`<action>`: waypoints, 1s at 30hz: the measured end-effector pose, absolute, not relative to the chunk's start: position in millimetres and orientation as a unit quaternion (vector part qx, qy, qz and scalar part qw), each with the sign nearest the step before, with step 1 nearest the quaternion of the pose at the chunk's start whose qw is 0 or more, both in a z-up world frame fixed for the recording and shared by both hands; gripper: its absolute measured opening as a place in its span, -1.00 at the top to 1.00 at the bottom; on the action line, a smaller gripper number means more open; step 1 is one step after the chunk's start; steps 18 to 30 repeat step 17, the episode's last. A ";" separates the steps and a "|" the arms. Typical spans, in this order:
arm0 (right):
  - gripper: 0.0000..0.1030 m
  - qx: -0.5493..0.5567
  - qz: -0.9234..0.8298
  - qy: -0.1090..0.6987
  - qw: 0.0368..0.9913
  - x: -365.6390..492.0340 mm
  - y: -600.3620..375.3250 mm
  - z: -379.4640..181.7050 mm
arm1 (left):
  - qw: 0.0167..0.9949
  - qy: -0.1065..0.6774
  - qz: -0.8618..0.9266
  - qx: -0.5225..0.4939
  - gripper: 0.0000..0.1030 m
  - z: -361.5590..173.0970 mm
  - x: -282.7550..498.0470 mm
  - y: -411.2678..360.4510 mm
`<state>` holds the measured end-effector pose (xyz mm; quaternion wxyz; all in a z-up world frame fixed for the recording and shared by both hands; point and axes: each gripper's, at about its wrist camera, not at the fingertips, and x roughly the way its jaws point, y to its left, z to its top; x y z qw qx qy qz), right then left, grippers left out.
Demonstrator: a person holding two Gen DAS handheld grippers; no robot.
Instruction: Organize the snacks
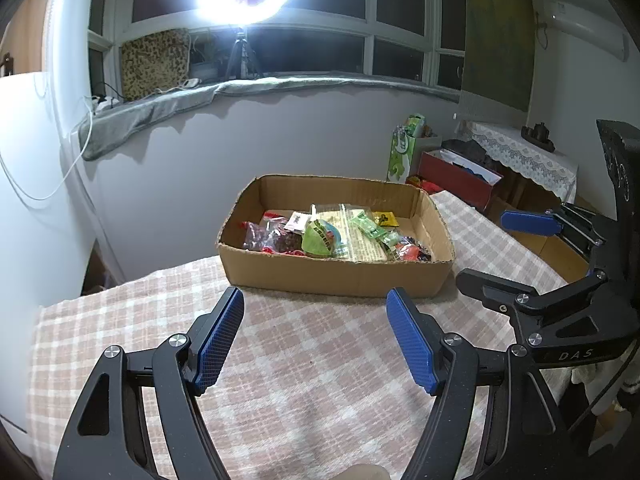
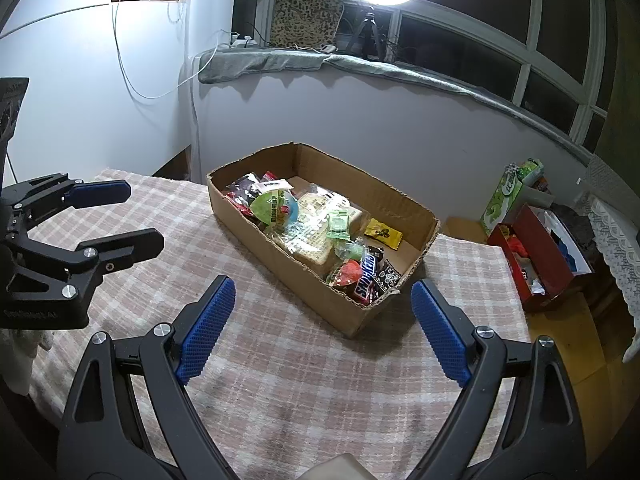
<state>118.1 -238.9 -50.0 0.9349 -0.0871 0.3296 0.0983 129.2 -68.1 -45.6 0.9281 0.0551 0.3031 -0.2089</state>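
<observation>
Both grippers, left (image 1: 314,300) and right (image 2: 322,292), hover with fingers wide apart and empty before the box (image 1: 336,276) of snacks (image 2: 320,232) at the desk's (image 1: 280,360) far edge; crowded, slippery wrappers risk a double pick or slip.

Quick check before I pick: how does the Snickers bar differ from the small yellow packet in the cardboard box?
The Snickers bar is dark brown with big blue-and-white lettering; the yellow packet is plain yellow with a small black print. The bar lies at the box's near corner, crowded against red and green wrappers; the packet lies alone on bare cardboard toward the far wall. The bar looks larger than the packet. Both lie flat inside the cardboard box, untouched.
</observation>
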 end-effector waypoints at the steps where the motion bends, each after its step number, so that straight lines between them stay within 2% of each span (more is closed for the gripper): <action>1: -0.79 -0.087 0.098 0.330 0.935 118.3 -240.4 -50.3 | 0.928 0.303 -0.208 0.055 -0.43 -45.2 129.1 -68.1; 30: -0.79 -0.091 0.097 0.333 0.934 120.2 -245.3 -54.9 | 0.935 0.296 -0.188 0.053 -0.44 -45.9 127.5 -69.6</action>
